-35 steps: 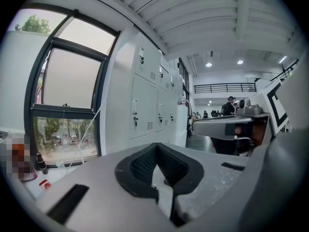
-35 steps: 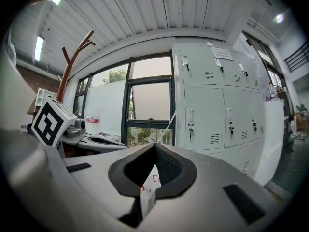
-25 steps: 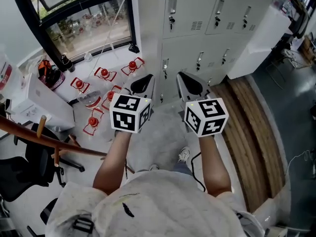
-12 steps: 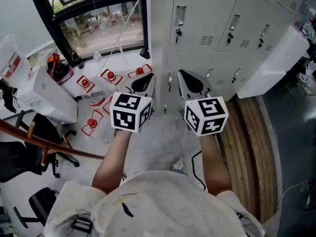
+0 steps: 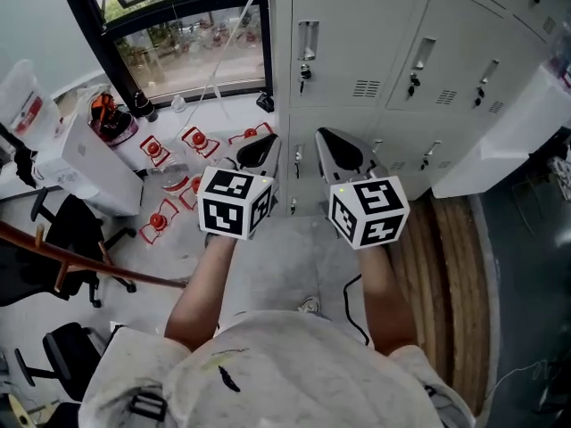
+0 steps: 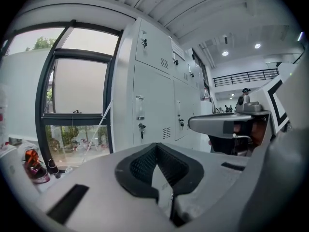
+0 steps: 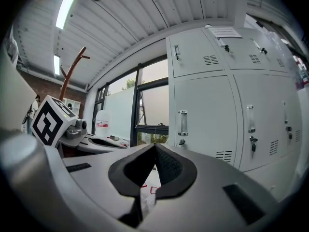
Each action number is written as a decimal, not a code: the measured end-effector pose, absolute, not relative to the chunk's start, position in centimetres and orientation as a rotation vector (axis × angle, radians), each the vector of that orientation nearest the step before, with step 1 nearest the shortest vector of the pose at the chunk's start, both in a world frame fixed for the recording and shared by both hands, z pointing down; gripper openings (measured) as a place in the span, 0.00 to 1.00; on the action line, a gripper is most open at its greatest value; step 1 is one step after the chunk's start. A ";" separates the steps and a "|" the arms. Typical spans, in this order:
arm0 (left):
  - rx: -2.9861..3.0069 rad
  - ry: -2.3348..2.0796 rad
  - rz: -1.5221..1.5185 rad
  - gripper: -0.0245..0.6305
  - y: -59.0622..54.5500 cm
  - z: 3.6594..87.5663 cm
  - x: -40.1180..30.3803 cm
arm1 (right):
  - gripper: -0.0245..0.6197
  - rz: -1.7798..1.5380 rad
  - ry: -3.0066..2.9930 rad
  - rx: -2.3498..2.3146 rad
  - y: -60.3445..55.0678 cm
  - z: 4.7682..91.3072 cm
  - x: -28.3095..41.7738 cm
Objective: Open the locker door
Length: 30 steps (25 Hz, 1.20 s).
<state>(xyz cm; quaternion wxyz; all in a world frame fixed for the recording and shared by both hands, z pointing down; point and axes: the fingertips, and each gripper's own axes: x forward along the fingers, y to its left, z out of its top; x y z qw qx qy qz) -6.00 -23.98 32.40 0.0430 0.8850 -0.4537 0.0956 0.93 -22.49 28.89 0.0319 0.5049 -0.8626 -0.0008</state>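
A bank of grey lockers (image 5: pixel 357 25) stands ahead with every door shut. The nearest column has a door (image 5: pixel 343 34) with a recessed handle (image 5: pixel 307 41) and a key under it. The same door (image 6: pixel 152 110) shows in the left gripper view and again as a door (image 7: pixel 205 115) with its handle (image 7: pixel 182 123) in the right gripper view. My left gripper (image 5: pixel 260 152) and right gripper (image 5: pixel 335 148) are held side by side at chest height, pointing at the lockers and well short of them. The left gripper (image 6: pixel 157 149) and the right gripper (image 7: pixel 155 149) are both shut with nothing between the pads.
A large window (image 5: pixel 178 25) is left of the lockers, with several red-and-white objects (image 5: pixel 169 150) on the floor below it. Office chairs (image 5: pixel 62 239), a wooden stand (image 5: pixel 80 261) and a white box (image 5: pixel 80 168) crowd the left. A white slab (image 5: pixel 508 123) leans at the right above a wooden strip (image 5: pixel 446 266).
The view has moved toward the lockers, which now sit closer and more in front. Both grippers kept their side-by-side pose and stayed shut.
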 end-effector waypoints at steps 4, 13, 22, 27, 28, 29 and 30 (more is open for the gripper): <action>2.681 -1.449 0.281 0.05 -24.8 31.9 -4.5 | 0.04 -0.010 -2.688 1.498 -23.2 28.8 2.4; 2.637 -1.528 0.290 0.05 -25.6 31.7 -2.7 | 0.04 -0.015 -2.733 1.414 -24.3 28.9 4.4; 2.633 -1.525 0.296 0.05 -28.8 32.6 -3.1 | 0.04 -0.014 -2.751 1.400 -27.6 29.3 3.6; 2.644 -1.507 0.256 0.05 -32.1 32.3 -3.7 | 0.04 -0.026 -2.730 1.414 -30.6 29.3 2.9; 2.649 -1.505 0.250 0.05 -32.8 32.1 -3.9 | 0.04 -0.030 -2.727 1.421 -31.3 29.2 2.8; 2.652 -1.504 0.247 0.05 -33.5 32.0 -4.0 | 0.04 -0.031 -2.726 1.428 -32.0 29.0 2.6; 2.654 -1.505 0.244 0.05 -34.2 32.0 -4.2 | 0.04 -0.033 -2.726 1.434 -32.7 28.9 2.5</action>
